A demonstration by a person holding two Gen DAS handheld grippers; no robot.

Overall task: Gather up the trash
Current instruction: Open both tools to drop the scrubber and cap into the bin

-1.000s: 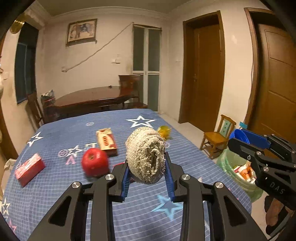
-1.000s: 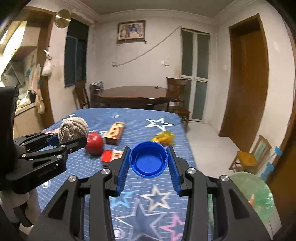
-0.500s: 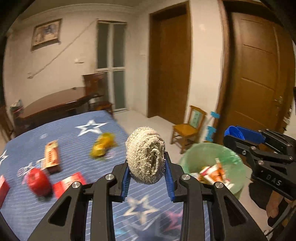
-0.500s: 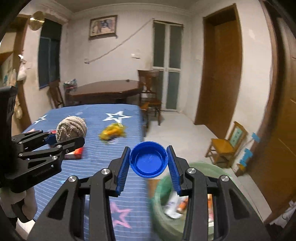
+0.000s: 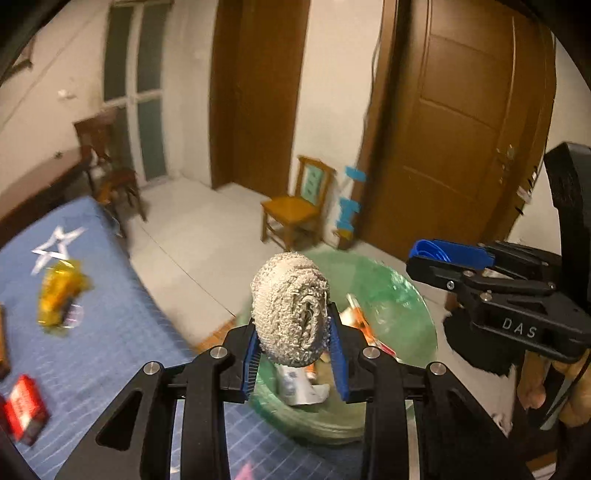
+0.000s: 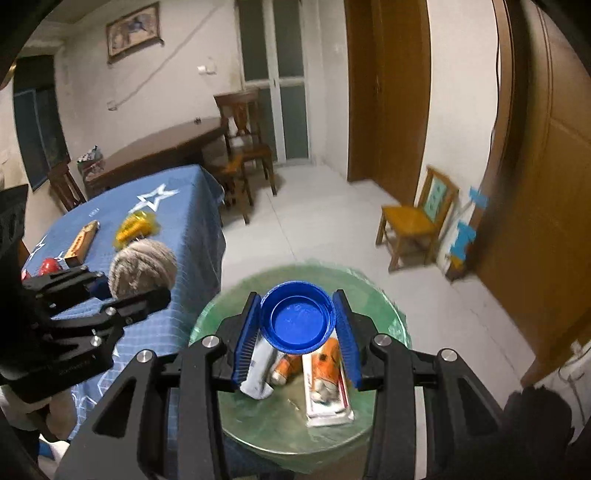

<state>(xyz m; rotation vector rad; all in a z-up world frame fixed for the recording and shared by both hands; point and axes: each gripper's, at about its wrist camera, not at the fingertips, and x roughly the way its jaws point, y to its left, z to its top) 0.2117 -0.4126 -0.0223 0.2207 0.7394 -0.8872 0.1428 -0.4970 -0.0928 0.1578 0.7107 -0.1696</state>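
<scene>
both tongs now over bin | left grips rag | right grips cap

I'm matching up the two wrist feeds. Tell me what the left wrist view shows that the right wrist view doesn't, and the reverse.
Left wrist only: a red packet on the blue tablecloth.

Right wrist only: a framed picture on the wall, a red apple and a long box on the cloth.

Both: the left gripper clamping the rolled rag, the right gripper clamping the blue cap, the green-lined trash bin, the yellow wrapper and the small wooden chair.
</scene>
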